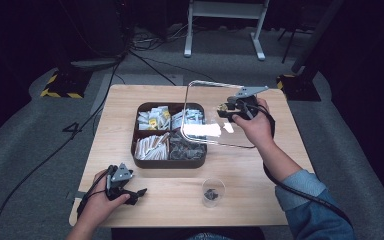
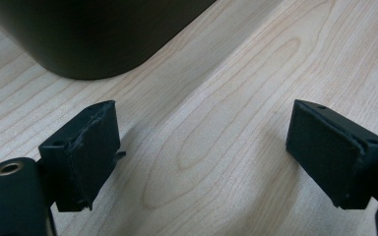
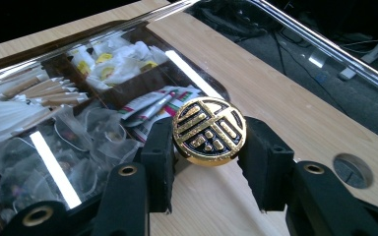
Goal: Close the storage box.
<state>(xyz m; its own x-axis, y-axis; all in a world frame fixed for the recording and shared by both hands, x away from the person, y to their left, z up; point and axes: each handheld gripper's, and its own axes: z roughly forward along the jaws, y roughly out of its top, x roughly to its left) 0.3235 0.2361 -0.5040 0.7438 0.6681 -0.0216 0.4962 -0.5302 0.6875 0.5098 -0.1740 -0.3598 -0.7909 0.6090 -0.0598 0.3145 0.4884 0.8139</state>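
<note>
My right gripper is shut on the round gold knob of a clear lid. The lid hangs tilted above the right side of a black compartment tray and the table beyond it. The tray holds white sachets, paper sticks and small clear bags. My left gripper rests low over the table's front left, its jaws open with only bare wood between them. A rounded corner of the tray lies just ahead of it.
A small clear cup with something dark in it stands on the wooden table in front of the tray. A round cable hole is in the tabletop near the right gripper. Cables and stand legs lie on the floor behind the table.
</note>
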